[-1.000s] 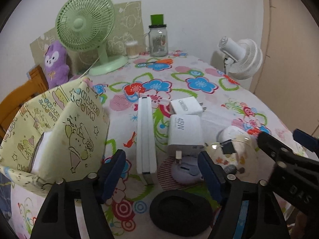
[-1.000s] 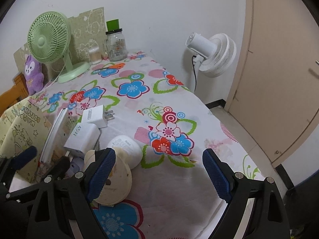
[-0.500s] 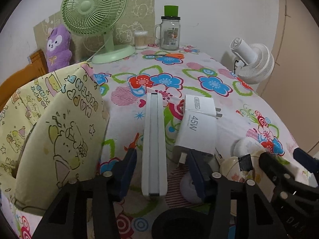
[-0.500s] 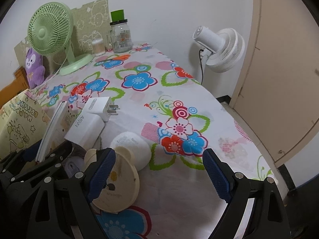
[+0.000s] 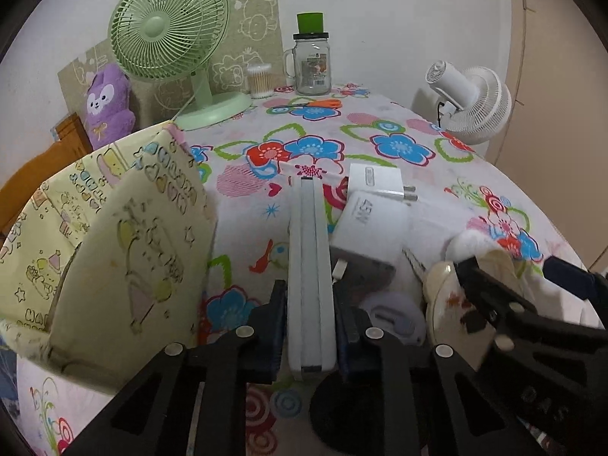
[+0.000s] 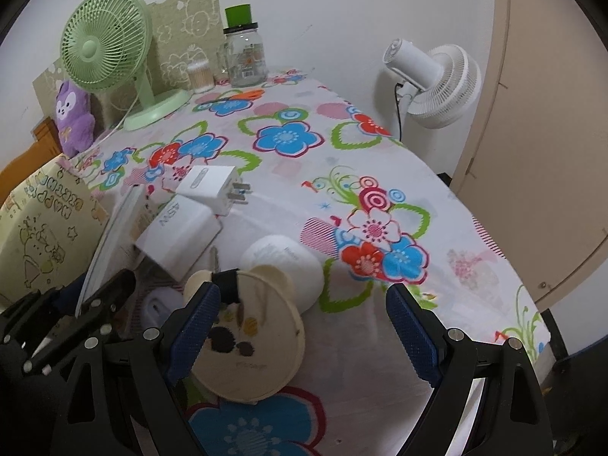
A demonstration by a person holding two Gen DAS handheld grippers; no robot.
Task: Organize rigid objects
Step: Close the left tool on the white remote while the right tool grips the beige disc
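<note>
A flat white slab (image 5: 309, 250) stands on its long edge on the flowered tablecloth (image 5: 243, 205). My left gripper (image 5: 311, 304) is shut on its near end, and the pads press both flat faces. A white 45W charger (image 5: 368, 228) leans beside the slab, with a smaller white charger (image 5: 376, 184) behind it. My right gripper (image 6: 302, 307) is open. It hovers over a cream bear-shaped disc (image 6: 250, 342) and a white rounded thing (image 6: 285, 262), touching neither. A lilac piece (image 5: 395, 319) lies under the chargers. A black disc (image 5: 342, 410) sits close below the left gripper.
A yellow patterned fabric bin (image 5: 114, 228) stands at the left, close to the slab. At the back are a green fan (image 5: 171, 38), a glass jar (image 5: 311, 64), cotton swabs (image 5: 260, 81), orange scissors (image 5: 323, 104) and a purple plush (image 5: 106, 102). A white fan (image 6: 433, 76) stands beyond the table's right edge.
The left jaws closed from wide apart onto the white slab, which now fills the gap. The right gripper drifted slightly closer to the cream disc, still open.
</note>
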